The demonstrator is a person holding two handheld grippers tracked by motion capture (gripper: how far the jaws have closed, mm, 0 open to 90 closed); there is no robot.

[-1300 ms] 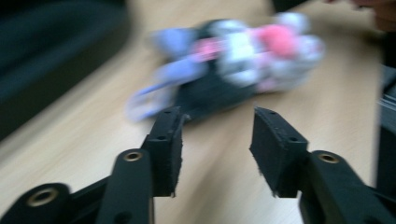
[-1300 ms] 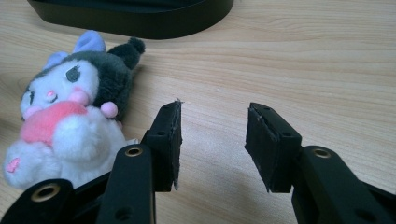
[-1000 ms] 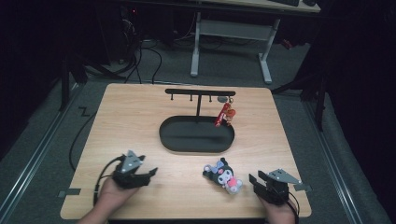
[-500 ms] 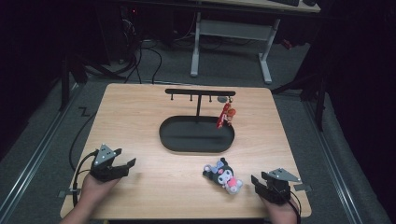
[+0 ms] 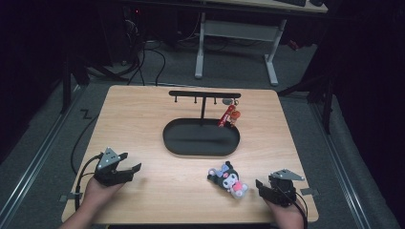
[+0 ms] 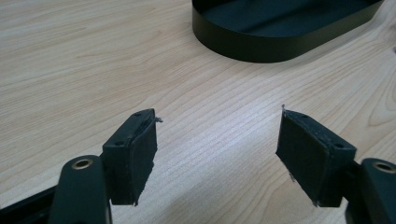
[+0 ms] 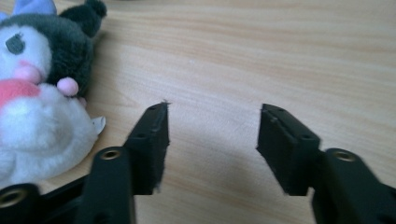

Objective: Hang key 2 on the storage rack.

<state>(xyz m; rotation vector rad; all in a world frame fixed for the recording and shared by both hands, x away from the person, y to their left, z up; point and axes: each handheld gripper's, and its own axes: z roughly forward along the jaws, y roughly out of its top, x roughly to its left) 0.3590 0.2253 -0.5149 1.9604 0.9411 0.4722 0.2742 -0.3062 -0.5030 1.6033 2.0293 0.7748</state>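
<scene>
Plush toy: lay on table, front-right, just beside R gripper. R jaws had just been opening, spread, nothing btwn. L gripper: jaws spread, empty, near front-left. Black tray at centre.

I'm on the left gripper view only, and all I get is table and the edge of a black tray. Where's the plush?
Observer: The plush lies near the table's front edge, just left of the right gripper in the high view.
Operator: Is that gripper holding it?
Observer: No. Its jaws have just been opening, with nothing between them. The plush sits beside them.
Operator: Anything hanging yet?
Observer: A red keychain hangs at the right end of the rack, behind the tray.
</scene>
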